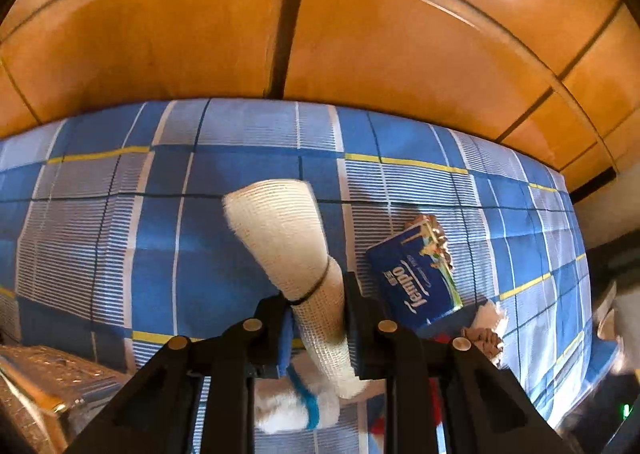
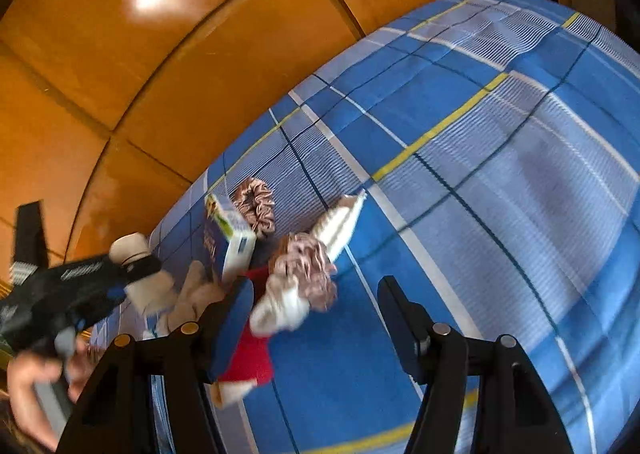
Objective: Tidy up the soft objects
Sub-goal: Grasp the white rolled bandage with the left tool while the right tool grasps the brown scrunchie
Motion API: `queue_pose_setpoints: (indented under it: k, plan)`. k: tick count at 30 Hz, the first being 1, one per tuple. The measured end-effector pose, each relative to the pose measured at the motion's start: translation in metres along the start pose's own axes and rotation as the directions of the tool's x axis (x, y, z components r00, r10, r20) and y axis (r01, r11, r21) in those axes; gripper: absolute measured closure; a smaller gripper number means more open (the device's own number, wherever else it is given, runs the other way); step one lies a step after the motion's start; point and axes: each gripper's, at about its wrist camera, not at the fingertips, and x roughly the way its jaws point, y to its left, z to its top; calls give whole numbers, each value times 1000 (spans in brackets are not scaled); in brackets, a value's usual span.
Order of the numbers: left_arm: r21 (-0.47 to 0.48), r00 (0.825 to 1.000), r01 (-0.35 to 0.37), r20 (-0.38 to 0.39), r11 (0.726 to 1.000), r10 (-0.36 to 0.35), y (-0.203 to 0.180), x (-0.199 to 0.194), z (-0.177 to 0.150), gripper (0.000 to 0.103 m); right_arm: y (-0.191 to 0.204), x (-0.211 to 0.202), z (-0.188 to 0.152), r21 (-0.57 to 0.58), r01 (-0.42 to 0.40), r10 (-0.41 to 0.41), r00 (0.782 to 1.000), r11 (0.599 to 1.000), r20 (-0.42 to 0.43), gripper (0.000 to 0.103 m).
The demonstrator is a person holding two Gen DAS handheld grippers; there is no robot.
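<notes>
- White, open-weave gauze roll (image 1: 288, 238), bound near its middle by a thin black elastic band (image 1: 316, 286): I have it clamped in the left gripper (image 1: 316, 318), fingers closed on the lower half, the upper end angled out above the blue plaid bed sheet (image 1: 120, 222).
- Handling judgement: light, soft, compressible. I would grip at or near the band, where the roll looks tightest; a hard squeeze should deform it, not damage it.
- Right gripper (image 2: 320, 318): fingers apart, holding nothing, poised over the pile.
- Pile on the sheet: blue tissue pack (image 1: 412, 278), pink satin scrunchie (image 2: 256, 206), white fluffy bundle with a blue band (image 1: 296, 402), red cloth (image 2: 252, 358).
- Risk: loose weave could snag on the fingers at release.
</notes>
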Motion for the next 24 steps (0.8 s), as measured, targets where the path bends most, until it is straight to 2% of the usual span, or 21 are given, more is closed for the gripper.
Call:
queue_pose_setpoints:
  k: [2, 5, 7, 13, 16, 19, 24]
  plan:
    - [20, 1000, -2, 11, 1000, 2, -3, -5, 0, 83, 3, 12, 4, -3, -4, 4, 1000, 1000, -21, 38]
    - [47, 1000, 6, 25, 999, -7, -7, -16, 3, 83, 8, 32, 5, -25, 12, -13, 998, 1000, -69, 61]
    - [67, 999, 8, 37, 998, -10, -7, -24, 6, 83, 11, 35, 6, -49, 30, -32, 998, 998, -50, 68]
    - [31, 995, -1, 95, 1000, -2, 12, -58, 34, 84, 14, 42, 7, -117, 32, -41, 997, 993, -69, 69]
    - [-19, 990, -31, 134, 999, 33, 40, -81, 48, 84, 13, 43, 9, -132, 35, -46, 995, 991, -84, 69]
    - [-76, 981, -80, 170, 994, 92, 79, -108, 59, 84, 17, 48, 10, -164, 49, -64, 994, 985, -87, 69]
    - [-167, 952, -165, 233, 972, 201, 159, -166, 57, 84, 26, 56, 11, -222, 85, -107, 990, 971, -90, 69]
